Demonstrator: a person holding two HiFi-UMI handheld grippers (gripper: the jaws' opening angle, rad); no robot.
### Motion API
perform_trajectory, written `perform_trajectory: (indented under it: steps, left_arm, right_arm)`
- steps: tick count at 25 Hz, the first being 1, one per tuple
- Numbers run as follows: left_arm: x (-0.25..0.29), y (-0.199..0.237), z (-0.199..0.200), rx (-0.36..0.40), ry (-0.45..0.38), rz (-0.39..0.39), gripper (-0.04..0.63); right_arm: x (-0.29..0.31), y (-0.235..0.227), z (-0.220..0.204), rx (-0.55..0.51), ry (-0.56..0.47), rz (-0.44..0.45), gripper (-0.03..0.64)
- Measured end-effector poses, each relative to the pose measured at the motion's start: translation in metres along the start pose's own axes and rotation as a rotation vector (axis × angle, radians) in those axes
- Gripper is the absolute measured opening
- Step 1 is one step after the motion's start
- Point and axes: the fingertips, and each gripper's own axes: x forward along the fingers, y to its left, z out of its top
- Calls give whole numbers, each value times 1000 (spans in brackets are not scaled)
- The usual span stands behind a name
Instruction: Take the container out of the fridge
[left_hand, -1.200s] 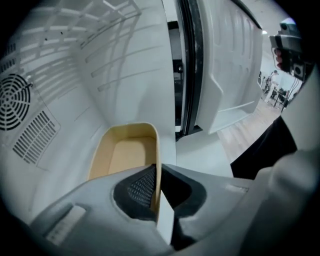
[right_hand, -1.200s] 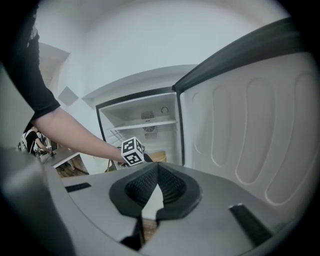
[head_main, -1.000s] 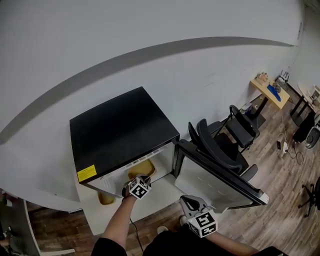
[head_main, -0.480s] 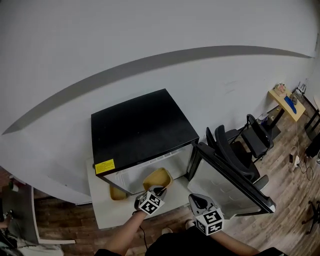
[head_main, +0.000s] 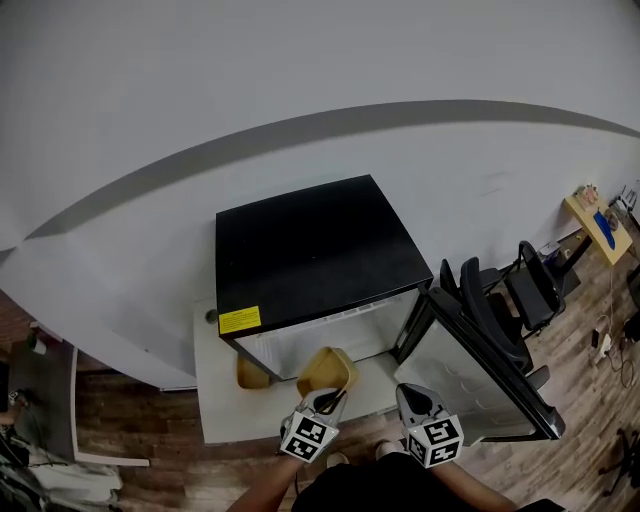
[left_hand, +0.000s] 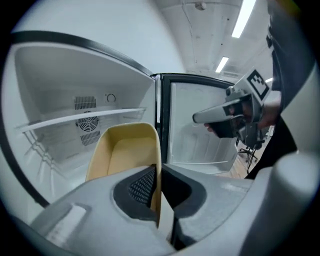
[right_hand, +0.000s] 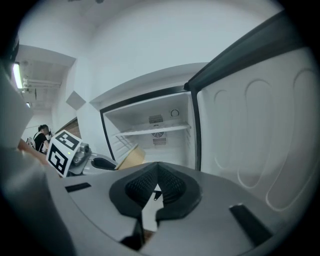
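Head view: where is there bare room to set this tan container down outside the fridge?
The black fridge top is fully bare. The white stand is free left of another tan object. It is crowded between the open door and the left gripper holding the container.

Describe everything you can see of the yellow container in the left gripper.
The container is a mustard-yellow, open-topped tub with rounded corners, plastic by its look, and empty as far as its inside shows. The left gripper is shut on one thin side wall, nothing else seen touching it. It hangs tilted in the air just in front of the open fridge.
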Motion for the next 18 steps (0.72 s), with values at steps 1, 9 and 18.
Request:
perform_trajectory:
  steps: [1,9,18]
  left_arm:
    - [-9,-2,3,-17,-21,22,23]
    - [-78,-12,33,-249,-280,189,21]
    - [-127,11,40,-288,-379,371,21]
  right_arm:
    - [1,1,0,-1,2,3,-3]
    - [16,16,16,-30,-14,44,-5]
    - [33,36,30,-93,-32,96,-3]
